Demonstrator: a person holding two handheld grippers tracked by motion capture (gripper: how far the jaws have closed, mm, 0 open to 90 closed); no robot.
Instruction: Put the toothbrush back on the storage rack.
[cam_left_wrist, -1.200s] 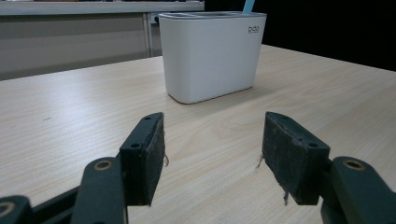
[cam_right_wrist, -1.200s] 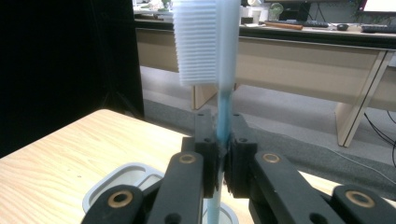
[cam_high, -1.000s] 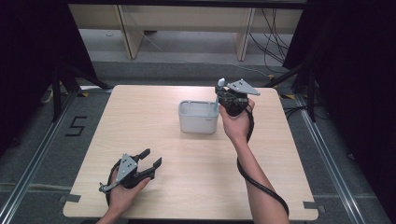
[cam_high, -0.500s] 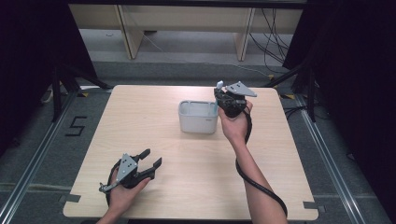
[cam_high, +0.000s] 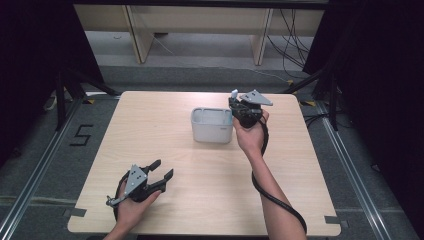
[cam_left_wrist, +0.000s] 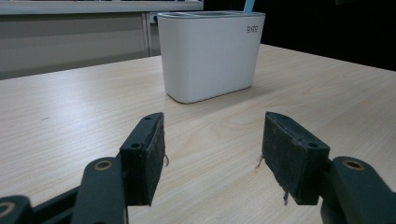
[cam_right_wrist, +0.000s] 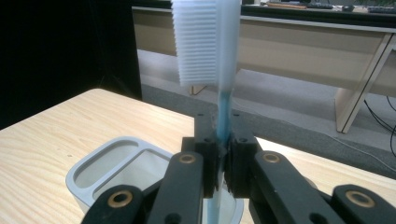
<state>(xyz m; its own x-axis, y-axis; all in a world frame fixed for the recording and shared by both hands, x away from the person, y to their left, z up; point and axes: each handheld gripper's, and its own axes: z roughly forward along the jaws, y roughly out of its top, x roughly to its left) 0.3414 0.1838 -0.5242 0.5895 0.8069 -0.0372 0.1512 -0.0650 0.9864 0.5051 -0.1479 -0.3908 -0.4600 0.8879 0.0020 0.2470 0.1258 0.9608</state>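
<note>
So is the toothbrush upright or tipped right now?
Upright: the toothbrush stands vertical, bristles up, clamped in the right gripper over the white holder.

The high view looks forward and down over the whole table. The left gripper view sits low near the table's near edge, facing the white holder. The right gripper view looks from close above that holder toward the table's far edge.

toothbrush above holder; holder on table
</note>
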